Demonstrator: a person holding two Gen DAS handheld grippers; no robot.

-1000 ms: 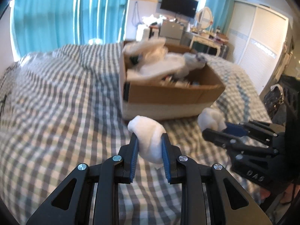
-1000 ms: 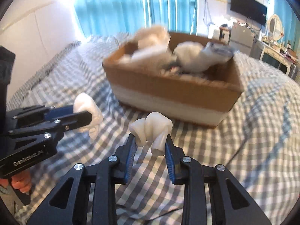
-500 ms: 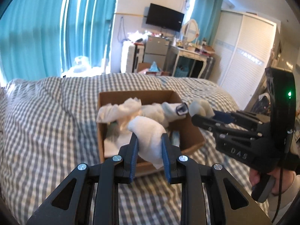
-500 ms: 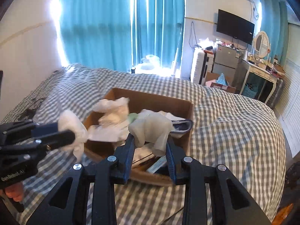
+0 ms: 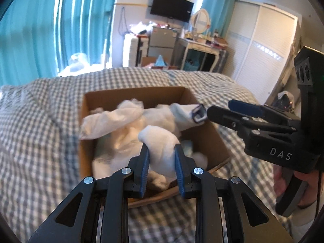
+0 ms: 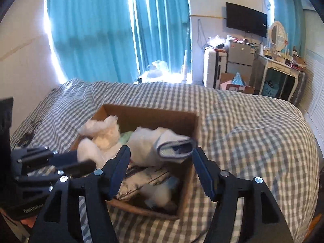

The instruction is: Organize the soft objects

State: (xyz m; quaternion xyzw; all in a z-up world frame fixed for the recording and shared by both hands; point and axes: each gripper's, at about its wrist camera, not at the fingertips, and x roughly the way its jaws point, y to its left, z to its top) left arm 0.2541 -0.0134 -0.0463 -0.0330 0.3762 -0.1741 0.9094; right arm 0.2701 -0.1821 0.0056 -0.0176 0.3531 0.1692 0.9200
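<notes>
one cardboard box (image 5: 204, 139), open-topped, on a bed with a grey-and-white checked cover (image 5: 38, 141); heaped inside with white soft items, number not countable through the blur. among them, one long crumpled white cloth (image 5: 113, 119) draped over the left wall, and one white piece with a grey-blue cuff (image 6: 176, 147) leaning on the right wall.

two handheld grippers, both above the box.

left gripper (image 5: 161, 159): blue pads narrowly apart, pinching one white soft wad (image 5: 160, 143), held over the box's near half, clear of the contents below.

right gripper (image 6: 161, 166): jaws spread wide and opening, nothing pressed between the pads; in the right wrist view, cuffed piece and box interior seen through the gap. one small white piece (image 6: 156, 194) low in the box's near corner, blurred. in the left wrist view, same gripper (image 5: 220, 111) at the right, fingertips just beside the cuffed piece at the box's right rim, contact not decidable; one hand (image 5: 283, 182) around its grip.

background: teal curtains (image 6: 97, 30), one wall-mounted television (image 5: 171, 6), one oval mirror (image 6: 278, 33) on a dressing table.
</notes>
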